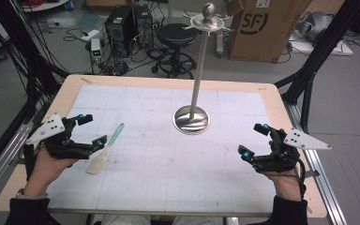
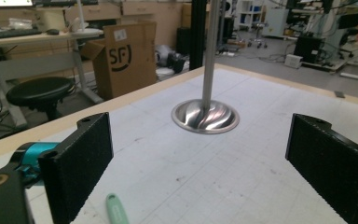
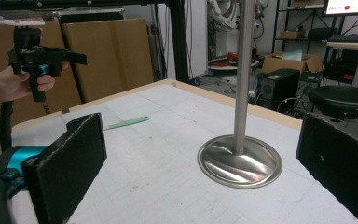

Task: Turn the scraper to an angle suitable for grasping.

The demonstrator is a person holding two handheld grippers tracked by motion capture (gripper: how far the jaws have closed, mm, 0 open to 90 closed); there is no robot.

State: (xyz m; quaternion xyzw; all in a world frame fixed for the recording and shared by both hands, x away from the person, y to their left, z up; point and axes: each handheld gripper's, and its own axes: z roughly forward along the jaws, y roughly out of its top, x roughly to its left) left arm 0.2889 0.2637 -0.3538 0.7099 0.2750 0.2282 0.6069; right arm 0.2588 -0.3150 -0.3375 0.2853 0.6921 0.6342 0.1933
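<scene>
Lying flat, green-handled cream spatula (image 1: pixel 104 150)

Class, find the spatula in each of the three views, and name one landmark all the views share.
High view: spatula left of centre, beside the left gripper.
Left gripper view: its green handle tip at the bottom edge.
Right gripper view: handle at mid-left.
Shared landmark: the metal stand.
</scene>
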